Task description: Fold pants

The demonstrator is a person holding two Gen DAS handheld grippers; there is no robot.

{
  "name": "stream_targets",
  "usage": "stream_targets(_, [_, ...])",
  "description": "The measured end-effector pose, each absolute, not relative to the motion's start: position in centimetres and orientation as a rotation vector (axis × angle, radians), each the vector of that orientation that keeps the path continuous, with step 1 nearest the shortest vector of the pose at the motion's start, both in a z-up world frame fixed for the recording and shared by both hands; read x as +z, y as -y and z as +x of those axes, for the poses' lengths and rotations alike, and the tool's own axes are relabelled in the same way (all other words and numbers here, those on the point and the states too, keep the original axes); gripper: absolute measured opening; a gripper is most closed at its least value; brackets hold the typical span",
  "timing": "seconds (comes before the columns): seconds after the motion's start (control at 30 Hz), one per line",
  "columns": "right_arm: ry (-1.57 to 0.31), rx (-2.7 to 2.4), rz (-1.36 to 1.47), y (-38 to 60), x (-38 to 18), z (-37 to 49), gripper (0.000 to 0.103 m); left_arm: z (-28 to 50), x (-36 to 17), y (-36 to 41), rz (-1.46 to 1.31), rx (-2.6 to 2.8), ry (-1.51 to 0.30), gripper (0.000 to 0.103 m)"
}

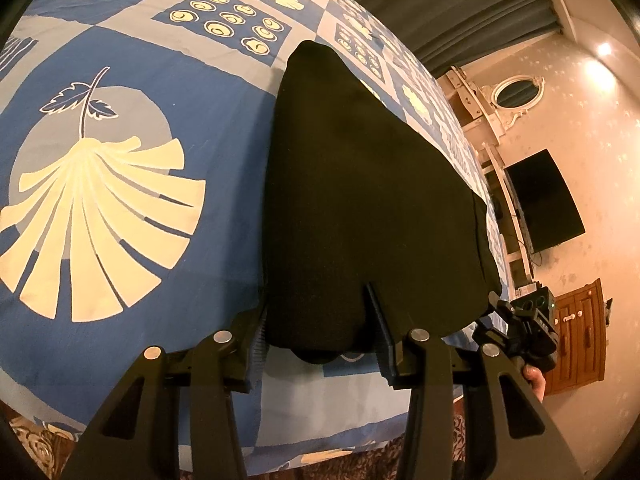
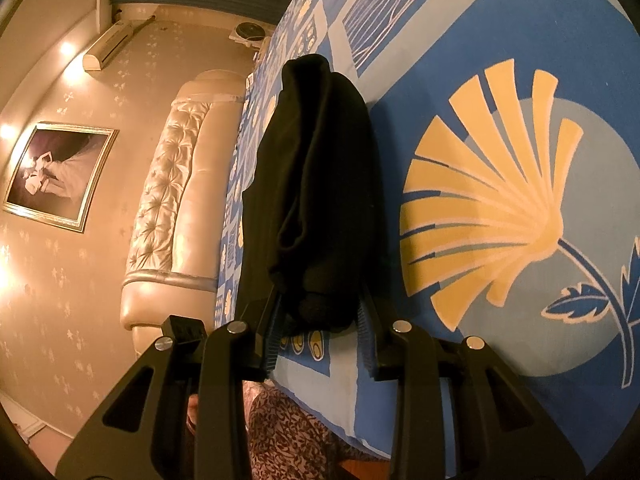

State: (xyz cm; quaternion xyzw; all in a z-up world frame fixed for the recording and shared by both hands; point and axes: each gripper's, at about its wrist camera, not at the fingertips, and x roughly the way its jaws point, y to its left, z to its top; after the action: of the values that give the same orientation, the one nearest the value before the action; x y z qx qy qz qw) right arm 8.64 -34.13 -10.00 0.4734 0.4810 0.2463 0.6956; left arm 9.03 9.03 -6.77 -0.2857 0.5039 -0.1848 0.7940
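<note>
The black pants (image 1: 360, 200) lie folded into a compact bundle on the blue patterned bedspread (image 1: 120, 240). My left gripper (image 1: 316, 324) is open, its two fingers on either side of the near edge of the bundle. In the right wrist view the pants (image 2: 320, 180) show as a thick rolled stack of layers. My right gripper (image 2: 320, 316) is open too, with the end of the bundle between its fingers. The right gripper also shows in the left wrist view (image 1: 524, 320) at the far right corner of the pants.
The bed's near edge (image 1: 320, 420) runs just below the grippers. A padded cream headboard (image 2: 172, 208) stands at the bed's far side. A wooden cabinet (image 1: 580, 332) and a dark TV (image 1: 544, 200) are against the wall.
</note>
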Motion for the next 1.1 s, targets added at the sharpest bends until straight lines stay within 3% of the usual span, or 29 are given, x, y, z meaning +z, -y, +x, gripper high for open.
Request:
stream_targets(0.3, [-1.082,0.553,1.055,34.0,-9.9,8.1,0.032,9.1,-6.8,-9.0,-0.607,-0.403,-1.085,0.045])
stream_targets(0.4, [-1.101,0.543,1.073,34.2,-10.7,8.1,0.044,9.5,-7.0,-9.2,-0.624,-0.425,-1.080,0.052])
stream_targets(0.47, [-1.110,0.552,1.071,34.4,-10.9,8.1,0.053,9.7,-7.1,-9.7,-0.632,-0.467,-1.076,0.069])
stream_targets(0.53, [-1.104,0.586,1.063,34.7,-10.4,8.3,0.067,9.6,-7.1,-10.1,-0.614,-0.524,-1.061,0.078])
stream_targets(0.67, [-1.096,0.575,0.946,35.9,-9.0,9.5,0.082,10.7,-6.7,-12.0,-0.569,-0.554,-1.017,0.081])
stream_targets(1.1, [-1.178,0.705,0.871,34.3,-9.9,16.1,0.087,18.0,-7.0,-11.8,-0.536,-0.602,-1.006,0.081])
